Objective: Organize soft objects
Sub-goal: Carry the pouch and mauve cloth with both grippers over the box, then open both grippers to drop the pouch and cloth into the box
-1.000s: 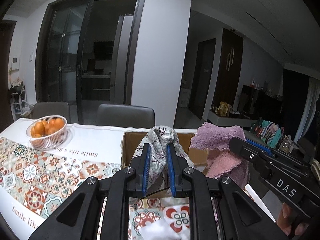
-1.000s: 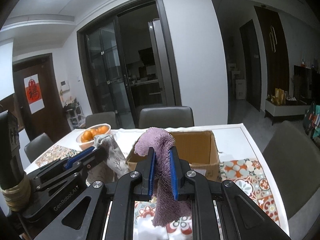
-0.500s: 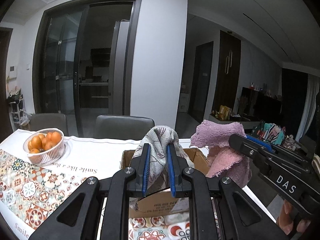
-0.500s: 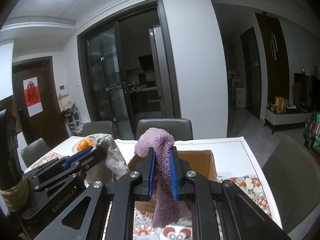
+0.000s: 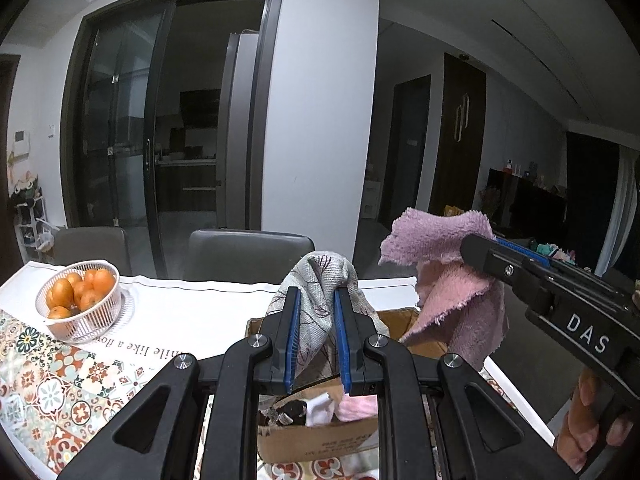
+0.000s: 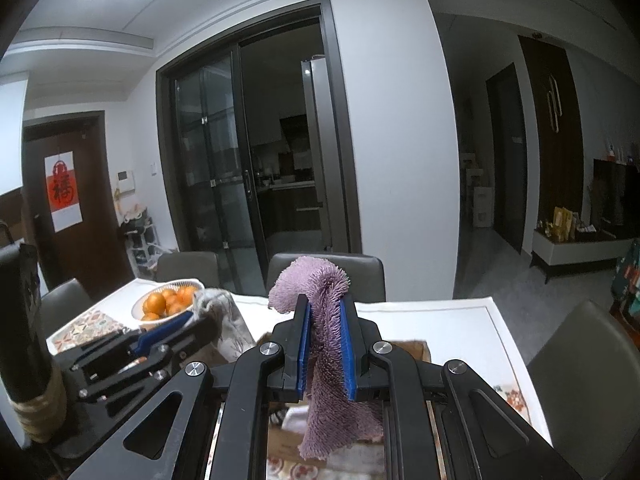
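fruit basket (image 5: 82,307): far left for me, white mesh, full of oranges, sitting on the tabletop (image 5: 188,312) on the white part of the patterned cloth.
chairs: two grey ones behind the far edge of the tabletop, glass sliding doors beyond them.
left gripper (image 5: 316,312): my left one is pinched narrow on the grey cloth (image 5: 320,280). The cloth bunches up above the blue pads and hangs down between them.
box (image 5: 320,440): cardboard, right under and ahead of the left gripper. I can see white, pink and dark soft stuff lying inside. Can't make out what each piece is.
grey cloth location: up in the air over the near part of the box, not touching it as far as I can tell.
right gripper (image 6: 325,326): clamped tight on the purple towel (image 6: 324,344). It's fluffy, curls over the top of the pads and trails down below them.
purple towel location: held above the box's right side, just beside the grey cloth but apart from it.
hand (image 5: 588,420): bottom right in the left view, fingers wrapped on the right gripper's handle.
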`<act>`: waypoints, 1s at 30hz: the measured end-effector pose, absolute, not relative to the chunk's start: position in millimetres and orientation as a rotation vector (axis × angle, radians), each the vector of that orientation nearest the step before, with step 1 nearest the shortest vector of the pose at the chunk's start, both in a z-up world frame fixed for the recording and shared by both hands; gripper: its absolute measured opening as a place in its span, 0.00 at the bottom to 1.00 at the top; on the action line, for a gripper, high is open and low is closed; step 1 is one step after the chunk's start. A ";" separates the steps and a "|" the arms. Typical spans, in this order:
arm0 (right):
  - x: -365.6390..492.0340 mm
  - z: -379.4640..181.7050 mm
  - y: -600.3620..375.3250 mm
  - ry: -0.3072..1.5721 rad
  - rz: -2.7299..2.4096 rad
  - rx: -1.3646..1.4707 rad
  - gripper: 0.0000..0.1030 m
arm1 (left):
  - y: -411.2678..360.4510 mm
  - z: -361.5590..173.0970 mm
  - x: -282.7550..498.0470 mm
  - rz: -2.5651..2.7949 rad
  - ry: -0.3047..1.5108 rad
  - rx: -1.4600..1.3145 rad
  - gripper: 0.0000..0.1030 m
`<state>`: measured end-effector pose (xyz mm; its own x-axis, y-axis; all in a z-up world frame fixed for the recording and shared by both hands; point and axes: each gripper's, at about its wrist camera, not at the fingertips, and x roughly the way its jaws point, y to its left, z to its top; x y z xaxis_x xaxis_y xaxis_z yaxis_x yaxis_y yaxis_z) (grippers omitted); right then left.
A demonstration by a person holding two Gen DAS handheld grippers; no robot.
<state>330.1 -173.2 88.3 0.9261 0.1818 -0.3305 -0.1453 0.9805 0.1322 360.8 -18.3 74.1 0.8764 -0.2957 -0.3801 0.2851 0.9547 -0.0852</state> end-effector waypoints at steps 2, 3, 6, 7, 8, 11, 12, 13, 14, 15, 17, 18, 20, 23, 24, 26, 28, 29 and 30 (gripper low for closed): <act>337.8 85.8 -174.2 0.349 0.167 0.103 0.15 | -19.4 70.6 368.9 -0.300 0.408 -0.023 0.17; 341.2 83.9 -174.3 0.353 0.167 0.104 0.15 | -19.8 68.0 372.6 -0.299 0.413 -0.020 0.17; 355.2 74.7 -176.2 0.375 0.169 0.109 0.15 | -23.8 58.9 385.2 -0.306 0.438 -0.019 0.17; 360.7 69.5 -177.3 0.389 0.171 0.113 0.15 | -25.5 54.6 390.3 -0.312 0.448 -0.018 0.17; 363.8 65.7 -178.7 0.397 0.173 0.116 0.15 | -28.3 51.8 392.6 -0.312 0.455 -0.017 0.17; 376.7 50.8 -183.3 0.434 0.174 0.128 0.15 | -34.9 39.8 403.7 -0.323 0.485 -0.006 0.17; 380.8 46.2 -184.9 0.446 0.173 0.131 0.15 | -36.5 35.2 407.5 -0.323 0.497 -0.002 0.17; 386.1 39.5 -186.9 0.465 0.171 0.137 0.15 | -38.8 29.5 411.3 -0.324 0.510 0.004 0.17; 389.8 33.9 -188.7 0.482 0.172 0.142 0.15 | -40.8 25.9 413.8 -0.323 0.519 0.008 0.17; 393.2 27.9 -191.1 0.498 0.172 0.148 0.15 | -43.2 20.1 418.1 -0.323 0.539 0.014 0.17; 400.4 17.2 -194.9 0.533 0.169 0.152 0.15 | -46.6 10.5 423.7 -0.327 0.565 0.019 0.17; 403.4 11.9 -196.3 0.548 0.168 0.155 0.15 | -48.5 5.9 426.2 -0.328 0.580 0.025 0.17; 409.6 0.7 -197.8 0.584 0.165 0.159 0.15 | -51.6 -2.9 429.5 -0.328 0.608 0.037 0.17; 414.7 -13.5 -200.4 0.630 0.159 0.156 0.15 | -56.6 -13.0 433.4 -0.329 0.641 0.055 0.21; 416.2 -16.5 -200.7 0.641 0.156 0.152 0.15 | -58.0 -15.7 435.0 -0.332 0.652 0.056 0.22; 417.5 -21.4 -201.8 0.656 0.148 0.152 0.15 | -59.0 -19.0 436.4 -0.331 0.657 0.052 0.31; 419.6 -24.3 -203.2 0.669 0.141 0.154 0.18 | -59.8 -18.1 435.9 -0.325 0.649 0.058 0.43; 419.5 -24.8 -204.6 0.671 0.141 0.159 0.23 | -59.8 -18.1 436.3 -0.322 0.648 0.058 0.49; 419.2 -24.7 -206.3 0.671 0.139 0.166 0.35 | -59.3 -17.3 435.7 -0.323 0.648 0.057 0.50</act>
<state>419.2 -206.3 -24.7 0.7749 0.1812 -0.6055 -0.0746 0.9776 0.1970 435.7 -59.3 -17.3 0.7493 -0.2779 -0.6011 0.3135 0.9484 -0.0476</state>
